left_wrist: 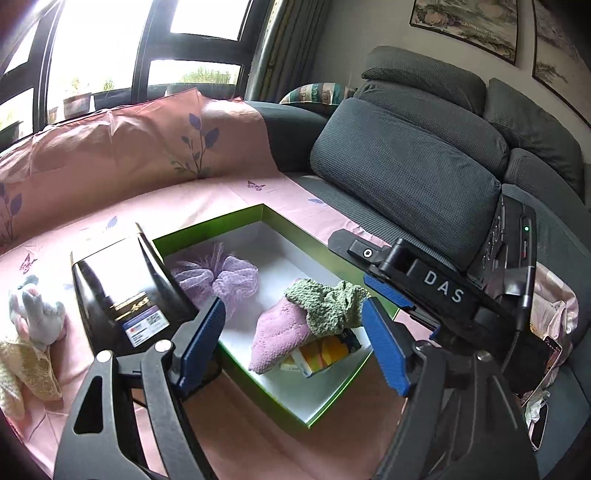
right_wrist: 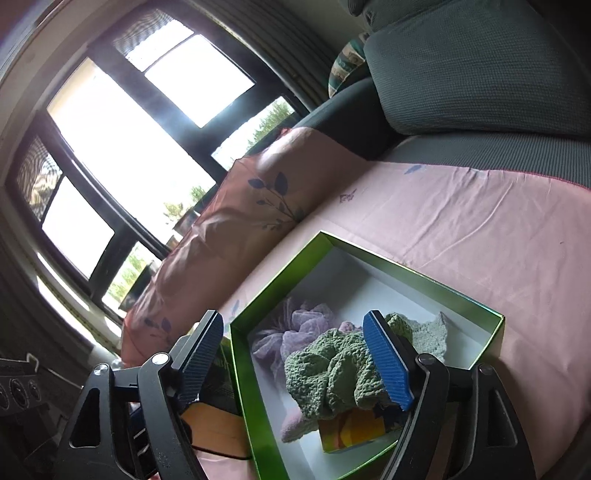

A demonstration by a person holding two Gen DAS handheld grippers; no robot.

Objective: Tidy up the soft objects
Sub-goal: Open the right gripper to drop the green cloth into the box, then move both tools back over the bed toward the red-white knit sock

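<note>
Left gripper: spread wide, blue ribbed pads well apart, gripping nothing. Between the pads, lower centre of the left wrist view, a green box with a white inside, and in it the soft things: a pink quilted cloth slumped at the near end, a green knitted cloth lying over its upper end, a lilac mesh puff at the far left side. Under the pink cloth, a small yellow-and-orange carton poking out.

Right gripper: also spread wide, closed on nothing. Right pad standing just in front of the green knitted cloth; contact cannot be told. Same gripper seen in the left wrist view at centre right, black body lettered "DAS", hanging over the box's right rim.

Left of the box, a glossy black box with a label, tilted, touching the green rim. Lower left edge of that view: a small grey-and-white plush toy and a pale yellow towel on the sheet, outside the box.

Underneath everything, a pink sheet printed with purple butterflies and leaves, spread over a dark grey sofa. Upper left, large dark-framed windows, bright. Upper right, framed pictures on the wall.
</note>
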